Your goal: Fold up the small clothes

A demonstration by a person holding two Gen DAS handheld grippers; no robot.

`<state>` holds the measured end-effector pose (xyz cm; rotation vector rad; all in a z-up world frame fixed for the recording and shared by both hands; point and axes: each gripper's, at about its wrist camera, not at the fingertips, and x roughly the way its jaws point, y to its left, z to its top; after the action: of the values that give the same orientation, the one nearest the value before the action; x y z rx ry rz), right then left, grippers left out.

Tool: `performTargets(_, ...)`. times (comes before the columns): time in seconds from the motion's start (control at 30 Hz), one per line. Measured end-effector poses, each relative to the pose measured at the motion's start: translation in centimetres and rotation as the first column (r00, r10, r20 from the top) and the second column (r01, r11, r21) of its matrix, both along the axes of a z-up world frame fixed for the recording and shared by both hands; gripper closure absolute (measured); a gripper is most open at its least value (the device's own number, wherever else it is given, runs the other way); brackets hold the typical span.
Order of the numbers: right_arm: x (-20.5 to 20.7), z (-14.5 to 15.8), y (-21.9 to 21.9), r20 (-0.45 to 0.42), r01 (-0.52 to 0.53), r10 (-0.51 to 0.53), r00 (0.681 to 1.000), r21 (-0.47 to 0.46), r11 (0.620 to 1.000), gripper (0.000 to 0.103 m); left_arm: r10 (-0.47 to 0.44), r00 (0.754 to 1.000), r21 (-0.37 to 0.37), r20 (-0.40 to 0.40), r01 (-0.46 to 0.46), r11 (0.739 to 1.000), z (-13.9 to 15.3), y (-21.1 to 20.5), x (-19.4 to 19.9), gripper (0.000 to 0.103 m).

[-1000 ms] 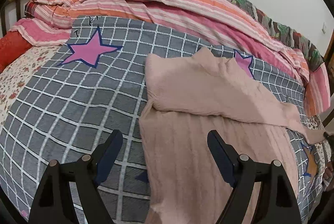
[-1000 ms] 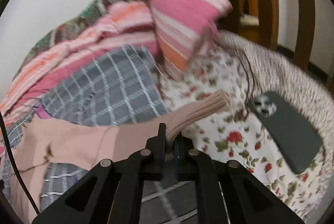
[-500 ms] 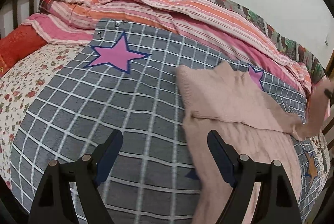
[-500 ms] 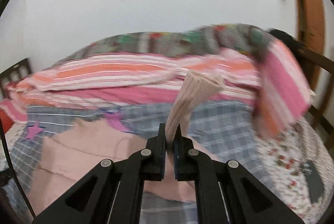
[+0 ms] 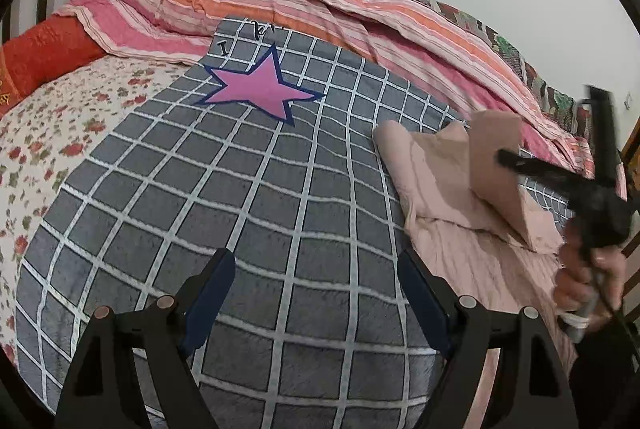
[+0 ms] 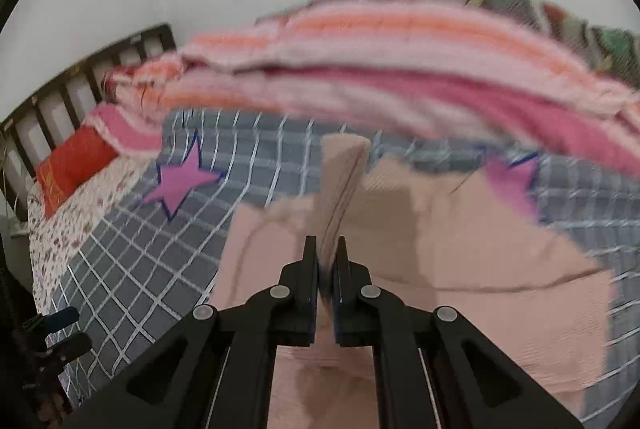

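1. The right tongs (image 6: 327,253) are clamped on the pink sweater's sleeve (image 6: 340,181), lifted above the sweater body (image 6: 460,249).
2. The left tongs (image 5: 316,293) gape wide, empty, over the grey checked blanket (image 5: 240,189).
3. The sweater lies on that blanket.

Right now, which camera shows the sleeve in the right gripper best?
The right wrist view: the sleeve rises straight out of the shut right gripper, slightly blurred, cuff end up. The left wrist view shows the same sleeve from the side, lifted above the sweater body.
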<state>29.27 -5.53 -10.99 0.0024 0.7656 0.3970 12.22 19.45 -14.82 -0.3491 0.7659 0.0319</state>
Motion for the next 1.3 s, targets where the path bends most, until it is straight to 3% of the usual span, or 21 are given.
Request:
performTargets(0.1,0.2,-1.7,1.8,-0.047,-0.025,0.025,0.999,0.002,1.000,0.092,-0.019,1.000,-0.004,-0.002,0.019,1.000,-0.2,-0.3,0.1,0.021)
performTargets(0.2,-0.3,-2.2,2.1,-0.081,-0.110,0.114,0.990,0.052,0.993,0.062,-0.039,0.999,0.001,0.001,0.039,0.999,0.1,-1.2,0.5,0.021)
performTargets(0.23,-1.0,-1.8,1.7,-0.066,-0.123,0.126,0.990,0.053,0.991,0.046,-0.055,0.998,0.000,0.004,0.055,0.999,0.3,-1.6,0.7,0.021)
performTargets(0.27,-1.7,-1.3,0.9,-0.040,-0.111,0.113,0.993,0.043,0.993,0.036,-0.072,0.997,-0.001,0.006,0.072,0.997,0.5,-2.1,1.0,0.021)
performTargets(0.33,-3.6,-0.1,-1.9,0.019,-0.068,0.067,0.998,0.022,0.997,0.032,-0.120,0.993,-0.003,0.006,0.120,0.993,0.8,-3.6,1.9,0.021)
performTargets(0.5,-6.5,0.3,-10.4,0.045,0.059,-0.057,0.997,-0.030,0.998,0.032,-0.230,0.972,-0.031,0.052,0.232,0.972,1.5,-7.3,4.6,0.024)
performTargets(0.57,-7.9,-0.1,-14.6,0.056,0.153,-0.149,0.987,-0.084,0.985,0.032,-0.263,0.963,-0.048,0.066,0.266,0.963,1.5,-8.5,6.0,0.042)
performTargets(0.63,-8.8,-0.8,-17.8,0.046,0.214,-0.210,0.977,-0.122,0.969,0.032,-0.293,0.954,-0.062,0.059,0.297,0.953,1.2,-9.5,7.6,0.053)
performTargets(0.77,-10.2,-2.5,-22.6,0.010,0.279,-0.280,0.960,-0.140,0.950,0.032,-0.314,0.949,-0.027,0.036,0.315,0.949,0.5,-10.9,10.8,0.054)
performTargets(0.9,-11.1,-3.7,-25.1,0.000,0.317,-0.319,0.948,-0.121,0.941,0.032,-0.294,0.956,-0.011,0.003,0.294,0.956,-0.4,-11.0,13.3,0.054)
performTargets(1.1,-11.1,-4.3,-25.5,0.006,0.333,-0.333,0.943,-0.058,0.941,0.032,-0.273,0.959,0.050,-0.073,0.276,0.960,-2.2,-11.6,15.0,0.057)
performTargets(1.13,-10.8,-4.3,-25.2,0.006,0.328,-0.329,0.944,-0.056,0.943,0.032,-0.272,0.959,0.072,-0.074,0.277,0.958,-2.2,-11.9,15.1,0.064)
performTargets(1.17,-10.5,-4.3,-25.0,0.007,0.322,-0.322,0.947,-0.056,0.945,0.032,-0.270,0.960,0.103,-0.078,0.278,0.955,-2.2,-12.2,15.3,0.082)
performTargets(1.2,-10.0,-4.3,-24.7,0.013,0.313,-0.313,0.950,-0.057,0.948,0.032,-0.271,0.959,0.121,-0.080,0.279,0.953,-2.2,-12.4,15.5,0.092)
performTargets(1.3,-8.8,-4.2,-24.1,0.016,0.305,-0.304,0.953,-0.063,0.950,0.032,-0.269,0.963,0.143,-0.027,0.270,0.952,-1.1,-12.3,15.6,0.096)
